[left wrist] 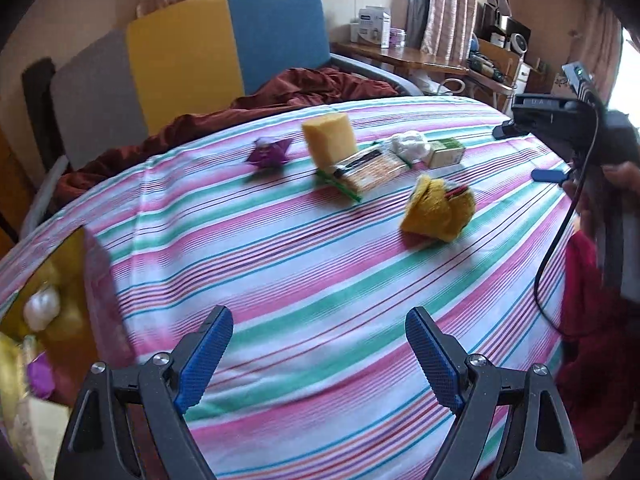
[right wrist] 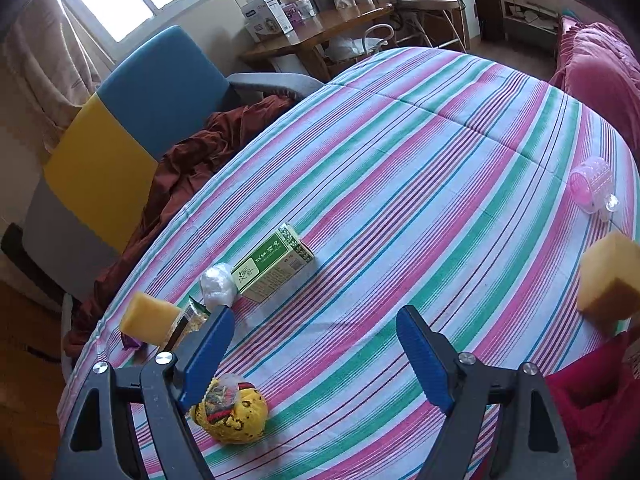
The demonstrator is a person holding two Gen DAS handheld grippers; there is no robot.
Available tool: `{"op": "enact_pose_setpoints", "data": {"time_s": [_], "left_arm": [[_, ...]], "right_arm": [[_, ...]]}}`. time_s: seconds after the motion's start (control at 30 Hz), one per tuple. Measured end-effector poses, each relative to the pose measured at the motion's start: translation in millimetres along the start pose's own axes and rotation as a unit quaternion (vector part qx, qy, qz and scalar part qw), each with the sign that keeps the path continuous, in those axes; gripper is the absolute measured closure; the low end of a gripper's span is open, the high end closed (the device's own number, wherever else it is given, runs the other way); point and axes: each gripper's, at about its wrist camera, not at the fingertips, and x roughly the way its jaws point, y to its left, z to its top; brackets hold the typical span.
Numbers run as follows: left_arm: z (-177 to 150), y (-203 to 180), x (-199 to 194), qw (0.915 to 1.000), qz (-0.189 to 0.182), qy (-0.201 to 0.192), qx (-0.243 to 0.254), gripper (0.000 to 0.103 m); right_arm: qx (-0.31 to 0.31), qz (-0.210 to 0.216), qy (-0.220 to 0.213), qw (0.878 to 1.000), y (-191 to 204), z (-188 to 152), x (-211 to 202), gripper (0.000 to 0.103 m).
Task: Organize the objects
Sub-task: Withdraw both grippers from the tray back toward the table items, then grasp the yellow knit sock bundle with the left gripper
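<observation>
Right gripper (right wrist: 316,344): jaws spread and empty, angled down over the striped bed (right wrist: 440,152), with the yellow cloth bundle (right wrist: 236,412) just beside and partly under the left-hand jaw, nearest of all loose items. The green box (right wrist: 276,268) lies further ahead and left of the gap, long axis running diagonally up to the right, touching the white wad (right wrist: 218,286). Left gripper (left wrist: 320,344): jaws likewise spread and empty, well apart from the same cluster, so the right hand judges nearer
</observation>
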Motion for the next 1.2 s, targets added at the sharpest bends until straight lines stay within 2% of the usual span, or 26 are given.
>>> {"op": "enact_pose_setpoints", "data": {"time_s": [0.23, 0.53, 0.73, 0.77, 0.8, 0.83, 1.0, 1.2], "left_arm": [[37.3, -31.4, 35.0, 0.9983, -0.053, 0.006, 0.022, 0.014], [76.9, -75.4, 76.9, 0.9947, -0.081, -0.002, 0.063, 0.009], [86.4, -98.9, 107.4, 0.9929, -0.096, 0.012, 0.069, 0.009], [85.4, -101.1, 113.9, 0.9928, -0.095, 0.019, 0.07, 0.013], [83.3, -101.9, 120.9, 0.9923, -0.1, 0.029, 0.067, 0.034], [79.7, -101.1, 127.3, 0.9918, -0.103, 0.042, 0.062, 0.043], [61.1, -78.1, 106.1, 0.9935, -0.11, 0.011, 0.026, 0.051], [9.0, -28.4, 69.8, 0.9976, -0.057, -0.019, -0.034, 0.051]], "right_arm": [[0.021, 0.028, 0.008, 0.999, -6.7, 1.6, 0.1, 0.019], [0.067, 0.064, 0.027, 0.995, -21.2, 5.0, 6.3, 0.019], [0.072, 0.071, 0.032, 0.994, -22.2, 5.3, 7.8, 0.019], [0.072, 0.072, 0.033, 0.994, -22.3, 5.1, 8.4, 0.019], [0.072, 0.073, 0.034, 0.994, -22.5, 4.9, 8.7, 0.019], [0.072, 0.073, 0.035, 0.994, -22.2, 4.8, 9.1, 0.019], [0.071, 0.072, 0.038, 0.994, -22.1, 4.7, 10.7, 0.019], [0.059, 0.067, 0.042, 0.995, -17.7, 3.5, 12.6, 0.019]]}}
